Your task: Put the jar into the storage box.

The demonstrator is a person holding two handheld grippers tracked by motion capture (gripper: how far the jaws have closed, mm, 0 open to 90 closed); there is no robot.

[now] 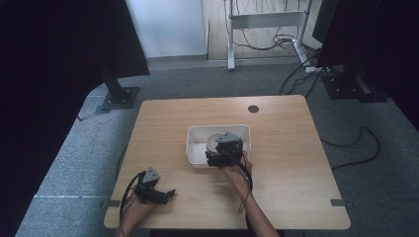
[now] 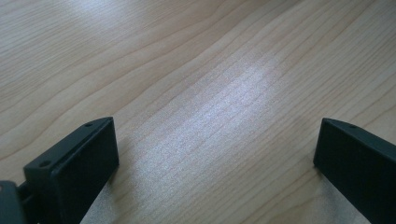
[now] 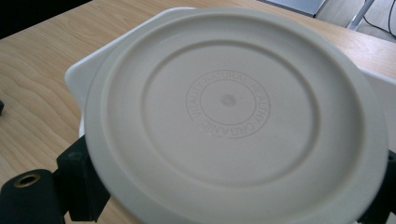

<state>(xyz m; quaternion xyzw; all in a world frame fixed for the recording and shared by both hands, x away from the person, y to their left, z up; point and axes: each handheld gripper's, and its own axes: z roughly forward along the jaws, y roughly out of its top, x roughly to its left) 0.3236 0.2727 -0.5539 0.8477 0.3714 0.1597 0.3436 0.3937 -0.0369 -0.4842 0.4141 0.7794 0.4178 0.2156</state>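
Two tools: right tool clamps plate above tub, slip risk; left tool wide open, empty.

Bare table lies open all round; only the white bin stands mid-table.

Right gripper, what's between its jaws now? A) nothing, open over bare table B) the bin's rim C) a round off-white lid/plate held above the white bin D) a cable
C: the right gripper has the round off-white disc between its jaws, over the white bin.
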